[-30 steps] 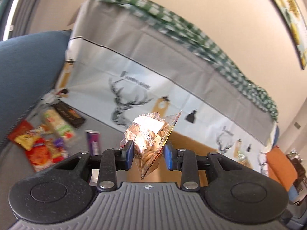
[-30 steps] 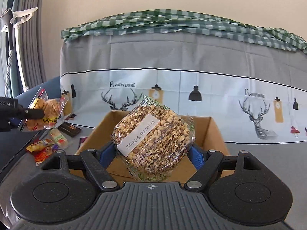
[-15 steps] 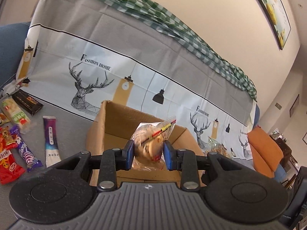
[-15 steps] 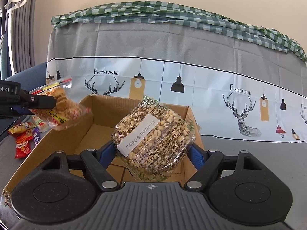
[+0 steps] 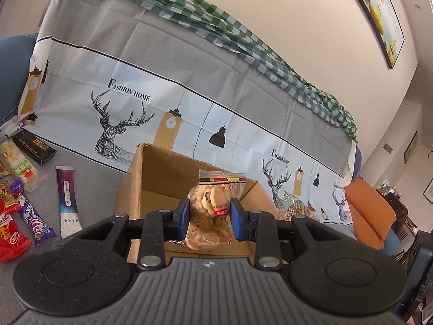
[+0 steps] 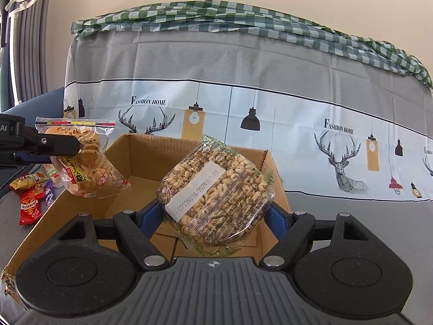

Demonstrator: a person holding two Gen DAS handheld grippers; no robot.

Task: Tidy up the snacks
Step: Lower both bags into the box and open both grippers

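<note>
Left gripper point(image 5: 209, 218) grasps cookie bag point(image 5: 212, 214) above open box point(image 5: 151, 178); right gripper point(image 6: 216, 216) grasps puffed-grain pack point(image 6: 216, 197) above same box; loose snacks point(image 5: 19, 211) left.

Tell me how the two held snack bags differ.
The cookie bag has a striped zip top; the puffed-grain pack carries a white printed label. The left gripper pinches the cookie bag narrowly; the right gripper spans the wider pack. Both are clear, held over the cardboard box.

Cookie bag point(image 5: 209, 211) and puffed-grain pack point(image 6: 216, 200) above open cardboard box point(image 6: 140, 159) (both clamped).
</note>
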